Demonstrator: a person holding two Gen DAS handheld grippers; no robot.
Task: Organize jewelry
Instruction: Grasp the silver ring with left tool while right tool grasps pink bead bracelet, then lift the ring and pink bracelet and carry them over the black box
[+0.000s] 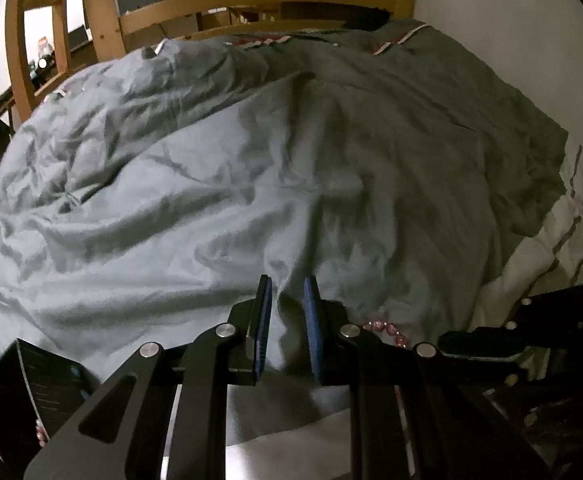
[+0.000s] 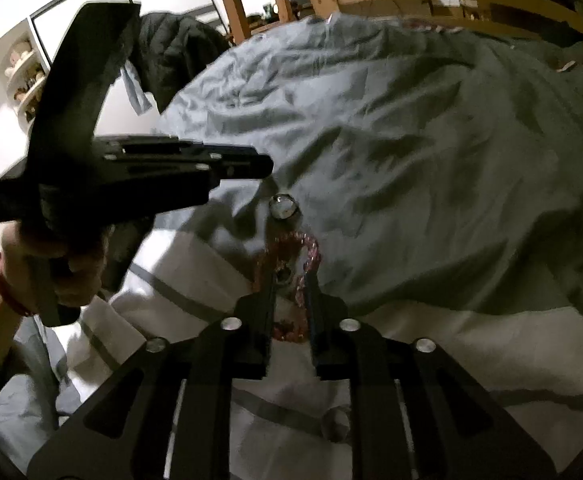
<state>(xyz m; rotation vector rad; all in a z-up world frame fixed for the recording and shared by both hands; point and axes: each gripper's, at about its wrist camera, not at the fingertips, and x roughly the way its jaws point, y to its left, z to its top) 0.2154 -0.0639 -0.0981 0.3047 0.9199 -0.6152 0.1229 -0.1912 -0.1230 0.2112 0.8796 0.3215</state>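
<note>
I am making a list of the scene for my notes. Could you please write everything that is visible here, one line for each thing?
pink bead bracelet: one, pink, on the bed between the right tongs' fingers
duvet: one, grey, crumpled over the bed
sheet: one, white with grey stripes, under the duvet
round clear object: one, shiny, beyond the bracelet
black box: one, lower left
bed frame: one, wooden, far end
dark jacket: one, hanging beside the bed
left tongs: narrow gap, nothing inside
right tongs: around the bracelet
left hand: red wristband

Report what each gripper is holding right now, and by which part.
Left gripper: nothing, the gap between its pads is empty. Right gripper: its fingers flank the pink bead bracelet; whether they pinch it cannot be told.
</note>
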